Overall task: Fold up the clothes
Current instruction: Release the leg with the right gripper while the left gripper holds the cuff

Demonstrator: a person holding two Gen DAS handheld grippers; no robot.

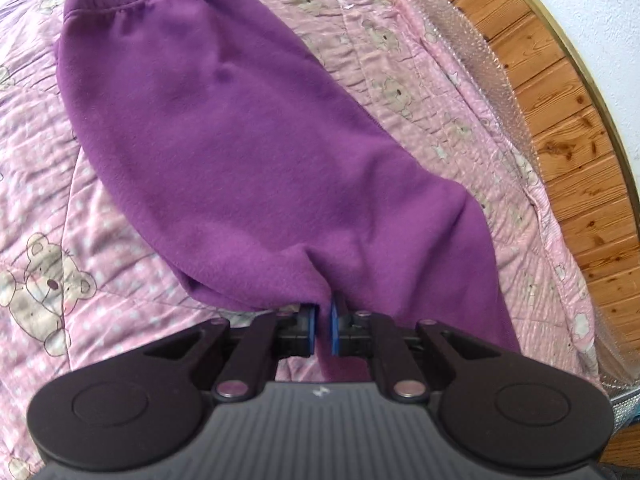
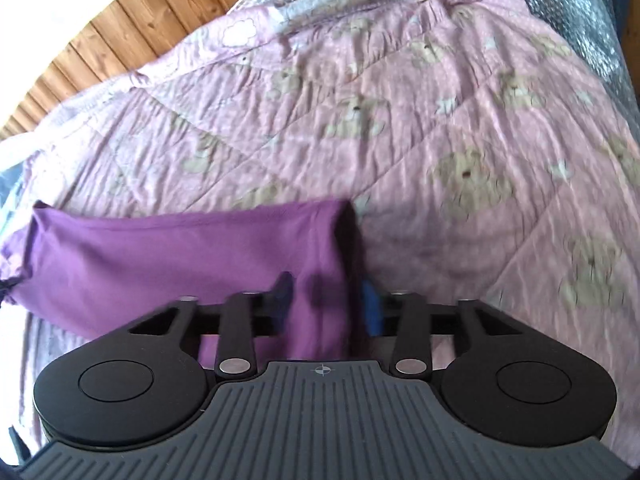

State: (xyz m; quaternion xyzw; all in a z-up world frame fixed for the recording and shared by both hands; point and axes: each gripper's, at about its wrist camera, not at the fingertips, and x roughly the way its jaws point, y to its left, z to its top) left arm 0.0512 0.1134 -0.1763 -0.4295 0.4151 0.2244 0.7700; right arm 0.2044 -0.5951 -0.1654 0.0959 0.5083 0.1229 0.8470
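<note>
1. While the left gripper [image 1: 321,330] is pinching a gathered edge of the purple fleece trousers [image 1: 224,128] between its blue pads [image 1: 309,330], the garment is lying spread on the pink teddy-bear quilt [image 1: 60,208], running away from that tool.

2. Seen from the left tool, the trousers' long axis is stretching straight ahead and slightly to the left, with the elastic waistband [image 1: 132,2] sitting at the far end (so the pinched end is probably the leg hem, though the hem itself is hidden by the jaws).

3. The right gripper [image 2: 326,298] is standing with its jaws spread apart on either side of a fold of the same purple cloth; they are not pressing on it as far as this blurred view is showing.

4. From the right tool, the cloth is extending to the left, with a bunched end [image 2: 16,264] lying far left, and bare quilt is filling everything ahead and to the right.

5. Judging by this, both tools are sitting at the near end, the left one already gripping, so any lengthwise fold is going to turn on carrying this end forward toward the waistband.

6. A wooden-plank wall [image 1: 560,128] is bordering the bed beyond the quilt.
</note>
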